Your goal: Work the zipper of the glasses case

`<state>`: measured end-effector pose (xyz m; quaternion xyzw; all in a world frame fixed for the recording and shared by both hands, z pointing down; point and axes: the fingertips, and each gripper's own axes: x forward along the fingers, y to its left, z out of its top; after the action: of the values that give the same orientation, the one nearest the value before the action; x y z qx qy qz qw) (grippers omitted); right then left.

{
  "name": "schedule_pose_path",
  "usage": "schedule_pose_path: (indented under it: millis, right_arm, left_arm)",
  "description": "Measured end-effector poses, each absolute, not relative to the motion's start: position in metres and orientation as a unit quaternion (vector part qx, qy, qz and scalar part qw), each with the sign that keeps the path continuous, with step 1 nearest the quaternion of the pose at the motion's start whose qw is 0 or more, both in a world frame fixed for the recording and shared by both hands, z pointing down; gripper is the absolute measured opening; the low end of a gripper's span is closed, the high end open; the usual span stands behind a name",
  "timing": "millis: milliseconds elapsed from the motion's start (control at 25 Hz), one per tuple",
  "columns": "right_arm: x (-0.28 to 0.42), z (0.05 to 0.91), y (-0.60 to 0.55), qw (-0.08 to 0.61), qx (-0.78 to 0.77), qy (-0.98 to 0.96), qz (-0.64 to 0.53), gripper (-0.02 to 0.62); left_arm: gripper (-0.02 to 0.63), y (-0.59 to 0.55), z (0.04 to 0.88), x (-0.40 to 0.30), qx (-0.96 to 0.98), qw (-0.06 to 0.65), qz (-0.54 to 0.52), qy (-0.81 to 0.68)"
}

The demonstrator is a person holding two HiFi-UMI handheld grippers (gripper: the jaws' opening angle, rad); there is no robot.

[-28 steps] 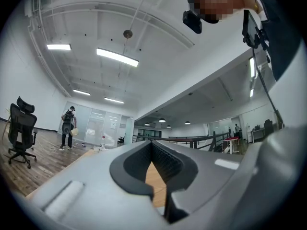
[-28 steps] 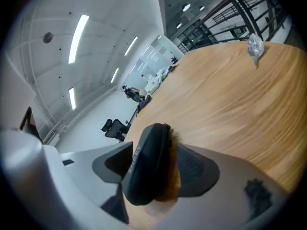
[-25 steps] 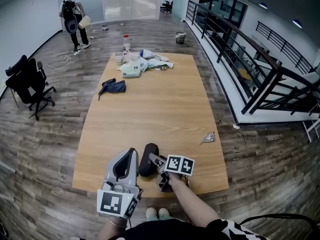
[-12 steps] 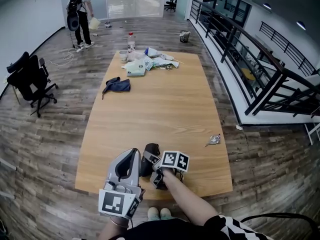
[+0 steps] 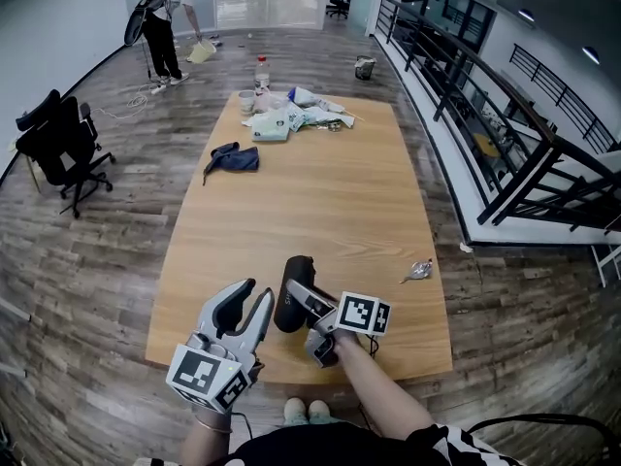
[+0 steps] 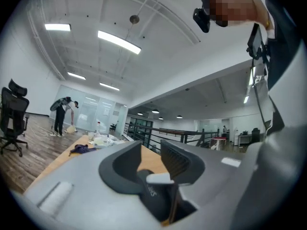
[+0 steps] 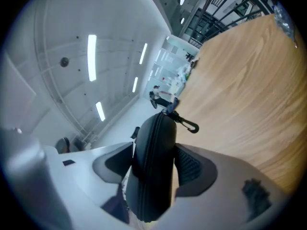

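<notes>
Two hand-held tools share the near edge of a pale wooden table. The right tool clamps a black, hard-shell zippered glasses case across its broad sides. The case looks light, stiff and a little slick. Its zipper pull, up by the metal clip, seems the spot to pinch. The left tool, just beside the case and pointing along the table, is opening narrowly, empty.

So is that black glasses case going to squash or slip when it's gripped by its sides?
Probably stiff: the glasses case holds its rounded shell shape between the fingers pressing on it. Its matte skin likely grips well. The clip at its end may dangle and swing.
</notes>
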<state>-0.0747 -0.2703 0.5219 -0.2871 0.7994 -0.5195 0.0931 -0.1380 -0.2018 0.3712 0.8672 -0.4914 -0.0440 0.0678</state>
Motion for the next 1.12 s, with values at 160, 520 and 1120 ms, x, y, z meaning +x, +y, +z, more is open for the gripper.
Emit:
schedule_pose_path:
  millis: [160, 520, 1120]
  right_arm:
    - [-0.065, 0.426, -0.261, 0.181, -0.176, 0.864, -0.435, 0.276]
    - [-0.060, 0.290, -0.199, 0.233, 0.009, 0.939, -0.253, 0.276]
    - [-0.073, 0.274, -0.149, 0.178, 0.080, 0.966, -0.169, 0.276]
  left_arm:
    - [0.292, -0.200, 0.379, -0.126, 0.910, 0.133, -0.037, -0.391]
    - [0.474, -0.179, 0.346, -0.070, 0.966, 0.152, 0.008, -0.209]
    - [0.476, -0.156, 0.321, -0.027, 0.982, -0.005, 0.099, -0.160]
